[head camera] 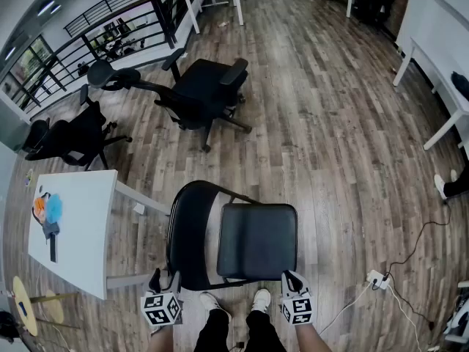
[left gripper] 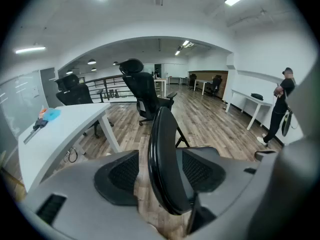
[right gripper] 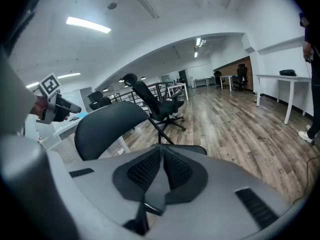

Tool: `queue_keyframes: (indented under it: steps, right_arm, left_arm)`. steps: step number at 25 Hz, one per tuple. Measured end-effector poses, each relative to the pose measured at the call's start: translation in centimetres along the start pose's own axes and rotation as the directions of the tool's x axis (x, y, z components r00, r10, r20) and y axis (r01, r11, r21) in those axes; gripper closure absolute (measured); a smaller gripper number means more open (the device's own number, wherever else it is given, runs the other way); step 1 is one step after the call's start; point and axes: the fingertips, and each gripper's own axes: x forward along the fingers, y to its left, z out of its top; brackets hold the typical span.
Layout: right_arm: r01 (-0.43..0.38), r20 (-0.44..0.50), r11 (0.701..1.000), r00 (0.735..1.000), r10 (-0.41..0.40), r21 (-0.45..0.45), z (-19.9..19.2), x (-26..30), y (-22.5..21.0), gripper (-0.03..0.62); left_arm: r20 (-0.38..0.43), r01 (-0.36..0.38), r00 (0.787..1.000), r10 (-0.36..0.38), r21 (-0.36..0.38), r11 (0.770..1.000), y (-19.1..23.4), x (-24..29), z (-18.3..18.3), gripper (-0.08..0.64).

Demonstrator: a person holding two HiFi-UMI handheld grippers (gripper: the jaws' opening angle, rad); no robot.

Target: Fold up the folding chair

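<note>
Wooden floor (head camera: 344,123) spreads out ahead of both tools, and a white table (head camera: 77,226) stands off the outer side of the left gripper (head camera: 164,280). The folding chair (head camera: 256,242) stands unfolded directly in front of them. Its backrest (left gripper: 162,154) rises edge-on between the left gripper's wide-spread jaws, which are released and not clamping it. The right gripper (right gripper: 161,166) is clenched on nothing, with the seat (right gripper: 191,148) just beyond its tips.
</note>
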Motion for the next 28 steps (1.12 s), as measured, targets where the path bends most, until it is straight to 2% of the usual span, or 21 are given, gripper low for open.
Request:
queue_keyframes:
  steps: [1, 3, 7, 10, 13, 15, 18, 20, 23, 26, 28]
  right_arm:
    - [-0.001, -0.025, 1.000, 1.000, 0.001, 0.002, -0.8, 1.1, -1.1, 0.574]
    - [0.003, -0.072, 1.000, 0.997, -0.002, 0.014, -2.3, 3.3, -3.4, 0.436]
    - [0.038, -0.149, 0.995, 0.988, -0.024, 0.094, -5.8, 7.3, -7.4, 0.381]
    - [0.017, -0.248, 0.987, 0.969, 0.024, 0.160, -10.3, 10.2, -8.4, 0.307]
    - [0.005, -0.333, 0.986, 0.941, 0.051, 0.166, -14.3, 12.0, -11.5, 0.250]
    - [0.007, -0.355, 0.982, 0.933, 0.061, 0.189, -16.5, 13.8, -13.0, 0.202]
    - [0.028, -0.348, 0.949, 0.933, 0.088, 0.315, -19.9, 16.1, -14.0, 0.153]
    - [0.020, -0.330, 0.915, 0.936, 0.125, 0.403, -21.4, 16.7, -14.4, 0.135]
    - [-0.015, -0.285, 0.856, 0.940, 0.189, 0.516, -23.4, 17.3, -14.8, 0.124]
    - [-0.031, -0.265, 0.816, 0.938, 0.223, 0.577, -25.9, 18.3, -15.6, 0.103]
    - [-0.068, -0.245, 0.794, 0.932, 0.267, 0.604, -27.1, 19.2, -15.9, 0.100]
  left_arm:
    - [0.004, 0.003, 1.000, -0.003, -0.015, 1.000, 0.0, 1.3, 0.3, 0.291]
    - [0.008, 0.019, 1.000, -0.018, -0.040, 0.999, -0.2, 3.9, 1.0, 0.279]
    - [-0.033, 0.082, 0.996, -0.083, -0.047, 0.996, -1.4, 8.0, 1.5, 0.273]
    - [-0.070, 0.081, 0.994, -0.082, -0.015, 0.997, -0.7, 9.3, 1.4, 0.273]
    - [-0.096, 0.119, 0.988, -0.122, -0.036, 0.992, -1.9, 11.5, 0.3, 0.273]
    - [-0.112, 0.126, 0.985, -0.130, -0.037, 0.991, -2.2, 12.7, -0.4, 0.273]
    - [-0.153, 0.114, 0.982, -0.113, -0.002, 0.993, -1.6, 14.1, -1.7, 0.273]
    - [-0.188, 0.114, 0.976, -0.107, 0.024, 0.993, -1.7, 15.0, -3.1, 0.273]
    - [-0.177, 0.106, 0.980, -0.093, 0.068, 0.992, -2.0, 15.7, -3.5, 0.273]
    - [-0.168, 0.120, 0.980, -0.106, 0.073, 0.990, -2.3, 15.7, -3.7, 0.273]
    - [-0.160, 0.130, 0.980, -0.117, 0.079, 0.988, -2.6, 15.9, -3.9, 0.275]
